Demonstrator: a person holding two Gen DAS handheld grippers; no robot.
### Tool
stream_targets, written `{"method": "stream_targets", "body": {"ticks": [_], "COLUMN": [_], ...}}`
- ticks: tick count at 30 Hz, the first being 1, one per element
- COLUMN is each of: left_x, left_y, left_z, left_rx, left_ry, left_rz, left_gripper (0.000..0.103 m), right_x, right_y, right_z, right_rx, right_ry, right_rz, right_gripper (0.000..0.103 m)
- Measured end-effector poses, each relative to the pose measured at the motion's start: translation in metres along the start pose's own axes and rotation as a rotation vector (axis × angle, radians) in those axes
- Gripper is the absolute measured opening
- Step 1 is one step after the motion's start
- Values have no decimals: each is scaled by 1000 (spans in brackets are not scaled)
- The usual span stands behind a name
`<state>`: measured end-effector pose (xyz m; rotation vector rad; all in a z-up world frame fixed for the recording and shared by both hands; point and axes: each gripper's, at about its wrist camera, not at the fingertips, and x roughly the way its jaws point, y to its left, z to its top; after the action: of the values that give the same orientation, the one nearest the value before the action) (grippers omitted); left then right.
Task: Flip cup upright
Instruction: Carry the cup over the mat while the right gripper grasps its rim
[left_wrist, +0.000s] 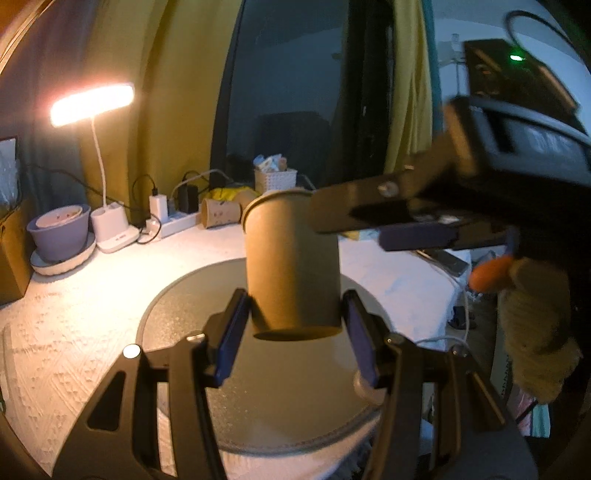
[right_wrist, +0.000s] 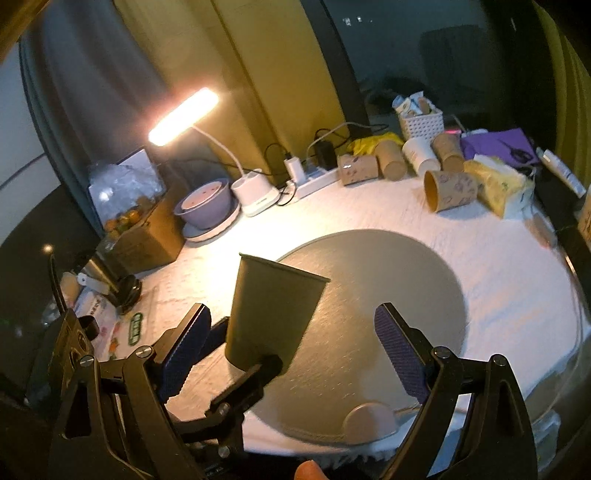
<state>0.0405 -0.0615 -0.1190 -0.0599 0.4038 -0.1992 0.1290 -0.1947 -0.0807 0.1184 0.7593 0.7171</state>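
The left tongs (left_wrist: 295, 325) are clamped on the lower part of the cup (left_wrist: 291, 258), which is held rim up, slightly tilted, in the air above the round grey mat (right_wrist: 388, 295); the right tongs (right_wrist: 295, 343) stand wide apart, just beside the cup and gripping nothing; the mat lies on the white-clothed surface (right_wrist: 369, 214); a lit desk lamp (right_wrist: 183, 116) stands beyond the mat.
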Motion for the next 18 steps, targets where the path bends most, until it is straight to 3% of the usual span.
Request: {"method": "stream_targets", "body": {"ticks": [6,11,18], "left_x": [-15,-16,-19], "left_y": [-7,-10,-15], "left_z": [-4,-3,-4], "left_rx": [29,40,62], "left_ry": [-57,-64,-63], "left_rz": [-45,-66,-96], "left_gripper": [53,53,53], "right_x": [4,10,15], "right_y": [0,-5,-14], "right_z": [0,0,-1], "right_rx": [32,78,115], "right_ry": [25,63,86], "right_rz": [55,136,169], "right_gripper": [92,92,89]}}
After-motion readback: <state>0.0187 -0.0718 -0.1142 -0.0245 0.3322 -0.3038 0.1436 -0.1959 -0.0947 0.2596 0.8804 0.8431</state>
